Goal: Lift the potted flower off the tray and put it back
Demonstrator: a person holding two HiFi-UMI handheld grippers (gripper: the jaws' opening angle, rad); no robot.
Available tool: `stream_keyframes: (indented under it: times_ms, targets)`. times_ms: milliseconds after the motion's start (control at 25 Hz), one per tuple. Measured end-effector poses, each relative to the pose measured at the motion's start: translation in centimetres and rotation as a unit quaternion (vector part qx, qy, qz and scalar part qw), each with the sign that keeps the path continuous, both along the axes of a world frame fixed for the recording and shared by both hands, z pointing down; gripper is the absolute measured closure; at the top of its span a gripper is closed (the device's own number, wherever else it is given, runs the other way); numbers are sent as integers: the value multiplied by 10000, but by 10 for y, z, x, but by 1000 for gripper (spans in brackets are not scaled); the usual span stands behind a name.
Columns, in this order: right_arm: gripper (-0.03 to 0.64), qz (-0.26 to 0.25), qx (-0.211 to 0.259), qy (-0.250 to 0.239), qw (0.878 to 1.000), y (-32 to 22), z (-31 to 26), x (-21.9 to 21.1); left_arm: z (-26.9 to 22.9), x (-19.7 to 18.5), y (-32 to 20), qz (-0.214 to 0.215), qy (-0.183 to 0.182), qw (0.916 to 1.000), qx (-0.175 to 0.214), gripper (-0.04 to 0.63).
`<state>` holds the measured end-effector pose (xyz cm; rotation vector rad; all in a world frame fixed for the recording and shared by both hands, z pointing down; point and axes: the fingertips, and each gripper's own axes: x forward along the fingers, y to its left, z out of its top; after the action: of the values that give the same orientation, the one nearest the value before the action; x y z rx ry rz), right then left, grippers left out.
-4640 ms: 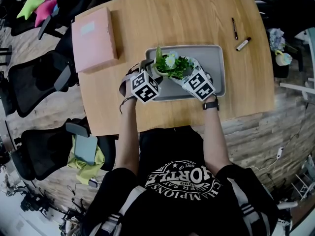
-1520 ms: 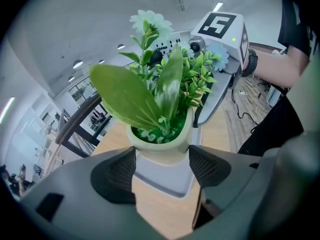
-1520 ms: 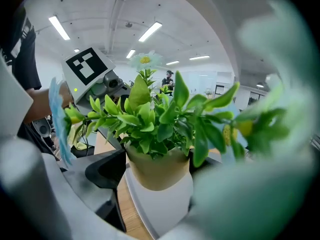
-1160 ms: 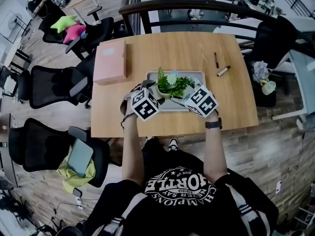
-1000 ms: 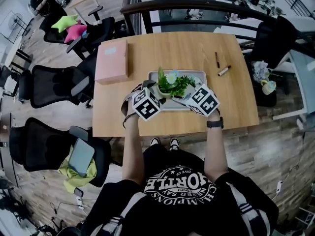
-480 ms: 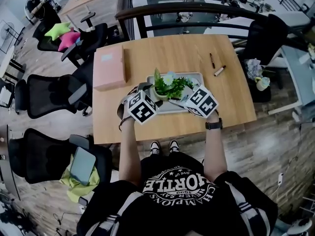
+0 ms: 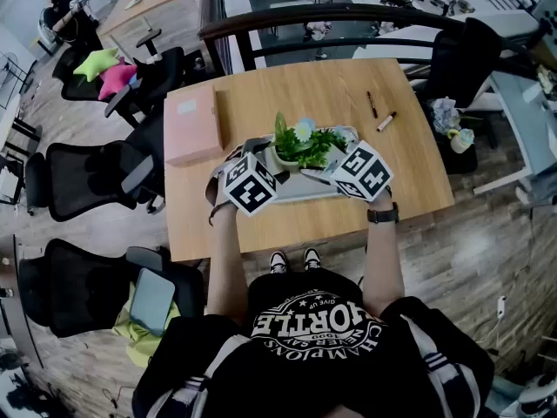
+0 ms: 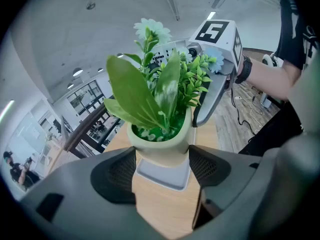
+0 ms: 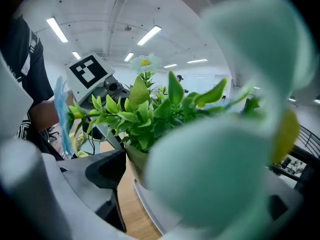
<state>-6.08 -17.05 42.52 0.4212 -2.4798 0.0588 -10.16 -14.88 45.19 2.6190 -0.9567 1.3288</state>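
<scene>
The potted flower point(image 7: 296, 149), green leaves and pale blooms in a cream pot point(image 8: 161, 143), hangs above the grey tray point(image 7: 306, 193) on the wooden table point(image 7: 287, 85). My left gripper point(image 7: 268, 162) is shut on the pot, one dark jaw pressing each side in the left gripper view. The tray point(image 8: 162, 176) shows below the pot's base there, with a gap between. My right gripper point(image 7: 324, 165) holds the pot point(image 9: 134, 160) from the other side. One of its jaws lies against the pot; a blurred pale bloom point(image 9: 220, 159) hides the other.
A pink box point(image 7: 193, 124) lies at the table's left. Two markers point(image 7: 372, 104) point(image 7: 385, 121) lie at the back right. Black office chairs point(image 7: 87, 177) stand left of the table and a dark railing point(image 7: 305, 20) runs behind it.
The pot stood on the tray 4.6 s ago; both grippers have raised it clear of the tray. The head camera has also risen and shifted.
</scene>
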Motion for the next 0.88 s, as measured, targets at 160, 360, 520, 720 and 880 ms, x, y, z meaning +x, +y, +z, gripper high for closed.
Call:
stream_keyframes:
  times_ms: [160, 360, 520, 720, 880]
  targets:
    - [206, 53, 39, 17, 10000, 1, -4, -3, -3, -3, 0, 42, -5, 10000, 15, 250]
    - [206, 77, 2, 44, 10000, 2, -4, -7, -4, -7, 1, 68, -11, 10000, 31, 250]
    - [206, 113, 30, 58, 9999, 1, -4, -7, -3, -7, -1, 79, 40, 9999, 53, 249]
    - [204, 136, 41, 23, 9999, -2, -2, -5, -1, -5, -3, 104, 75, 9999, 69, 249]
    - [204, 148, 32, 20, 9999, -1, -1, -5, 0, -5, -3, 103, 70, 9999, 87, 249]
